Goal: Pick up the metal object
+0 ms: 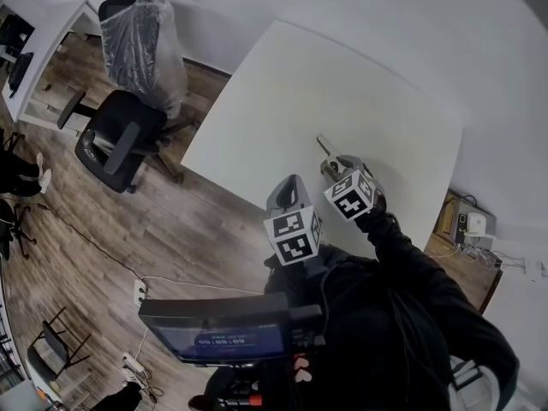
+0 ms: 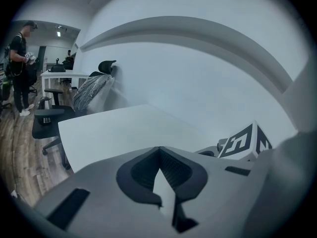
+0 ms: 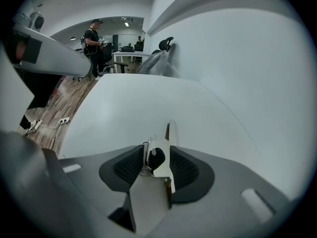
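Note:
A thin shiny metal object (image 1: 325, 146) with a black knob sticks out from my right gripper (image 1: 336, 163), just above the near edge of the white table (image 1: 342, 84). In the right gripper view the metal object (image 3: 157, 155) sits clamped between the ribbed pads (image 3: 184, 168) of the right gripper (image 3: 158, 157), its tip pointing over the table (image 3: 148, 98). My left gripper (image 1: 289, 182) hovers beside it to the left, off the table's edge. Its tips (image 2: 158, 150) meet with nothing between them.
A black office chair (image 1: 120, 139) and a plastic-wrapped chair (image 1: 141, 45) stand left of the table on the wooden floor. Cables and a power strip (image 1: 137, 291) lie on the floor. A small wooden shelf (image 1: 467, 225) sits at the right. A person (image 3: 94, 41) stands far back.

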`<state>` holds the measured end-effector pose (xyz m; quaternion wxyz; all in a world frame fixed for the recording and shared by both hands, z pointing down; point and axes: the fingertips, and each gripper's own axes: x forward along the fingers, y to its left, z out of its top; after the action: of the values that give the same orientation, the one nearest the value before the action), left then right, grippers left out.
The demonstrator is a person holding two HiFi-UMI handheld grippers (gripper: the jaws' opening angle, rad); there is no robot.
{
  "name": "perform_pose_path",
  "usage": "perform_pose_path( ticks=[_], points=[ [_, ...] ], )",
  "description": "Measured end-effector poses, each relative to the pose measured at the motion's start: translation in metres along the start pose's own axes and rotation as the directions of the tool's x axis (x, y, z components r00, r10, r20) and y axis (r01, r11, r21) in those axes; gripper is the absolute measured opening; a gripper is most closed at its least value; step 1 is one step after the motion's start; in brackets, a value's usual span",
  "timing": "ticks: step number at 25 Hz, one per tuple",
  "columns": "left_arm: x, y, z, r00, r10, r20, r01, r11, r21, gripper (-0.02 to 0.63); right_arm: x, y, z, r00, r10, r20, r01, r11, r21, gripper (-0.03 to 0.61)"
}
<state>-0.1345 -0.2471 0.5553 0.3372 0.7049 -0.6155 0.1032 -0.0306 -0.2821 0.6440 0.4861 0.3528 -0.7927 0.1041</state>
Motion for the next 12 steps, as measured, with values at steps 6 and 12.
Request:
perform_pose_path(
  ticks=[6, 12],
  points=[
    [0.0021, 0.0010, -0.0005, 1.000, 0.002, -0.001, -0.002, 1.000, 0.000, 0.000, 0.0026, -0.0038, -0.0029, 1.000, -0.020, -0.006, 0.020, 1.000, -0.011, 0.143],
    [0.0027, 0.0014, -0.0021, 1.000, 0.004, -0.005, -0.004, 1.000, 0.002, 0.000, 0.0036, -0.0044, -0.0049, 1.000, -0.030, -0.005, 0.030, 0.999, -0.021, 0.137]
  ],
)
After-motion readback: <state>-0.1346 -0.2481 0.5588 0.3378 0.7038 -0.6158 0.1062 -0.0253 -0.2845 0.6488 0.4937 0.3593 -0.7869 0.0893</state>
